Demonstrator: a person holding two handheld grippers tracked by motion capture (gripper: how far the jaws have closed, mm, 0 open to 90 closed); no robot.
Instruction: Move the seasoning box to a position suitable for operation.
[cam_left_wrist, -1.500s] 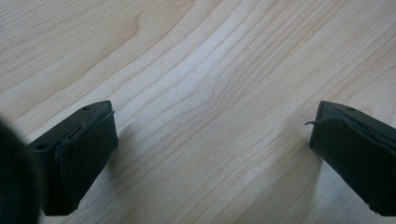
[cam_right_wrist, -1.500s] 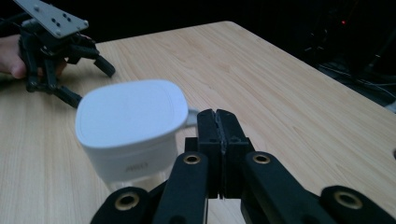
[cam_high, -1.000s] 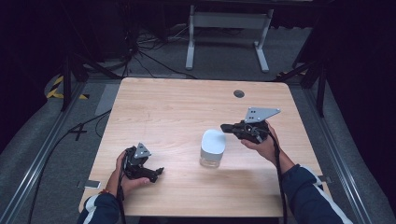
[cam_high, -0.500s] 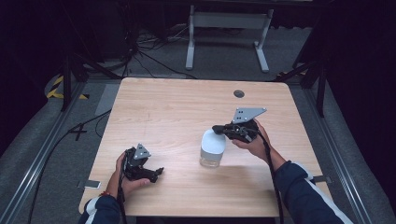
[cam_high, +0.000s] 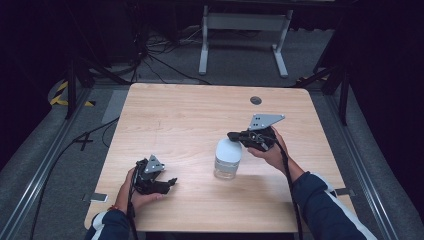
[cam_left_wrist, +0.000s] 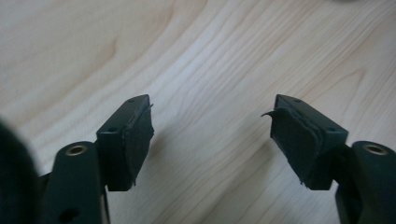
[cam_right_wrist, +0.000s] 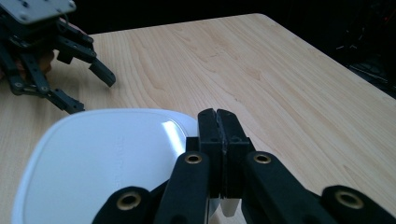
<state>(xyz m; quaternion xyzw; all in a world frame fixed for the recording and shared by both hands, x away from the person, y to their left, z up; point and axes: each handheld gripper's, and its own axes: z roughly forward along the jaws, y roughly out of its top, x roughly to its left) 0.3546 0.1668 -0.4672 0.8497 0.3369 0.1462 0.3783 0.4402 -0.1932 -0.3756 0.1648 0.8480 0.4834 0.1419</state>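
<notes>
Over on the left, the left claw (cam_high: 170, 182) lies low on the tabletop (cam_high: 190, 115) near the front edge, cradled in the person's left hand (cam_high: 137, 192). Its jaws have just been closing in, yet a gap remains between them with nothing but bare wood there in the left gripper view. It points across toward the middle, and the jar sits well apart from it, off to its right.

Now the centre: the jar (cam_high: 227, 159), clear-walled with a white lid (cam_right_wrist: 98, 158), stands upright on the tabletop, its long axis straight up.

On to the right, and this is plainly the nearer hand. The right claw (cam_high: 232, 135) is pinched fully together, gripping nothing, and its closed tip sits right at the top of the jar, over the lid's near edge; whether it actually touches is hard to call. The right hand (cam_high: 270, 150) holds it roughly level, pointing leftward, forearm angling in from the front right corner.
</notes>
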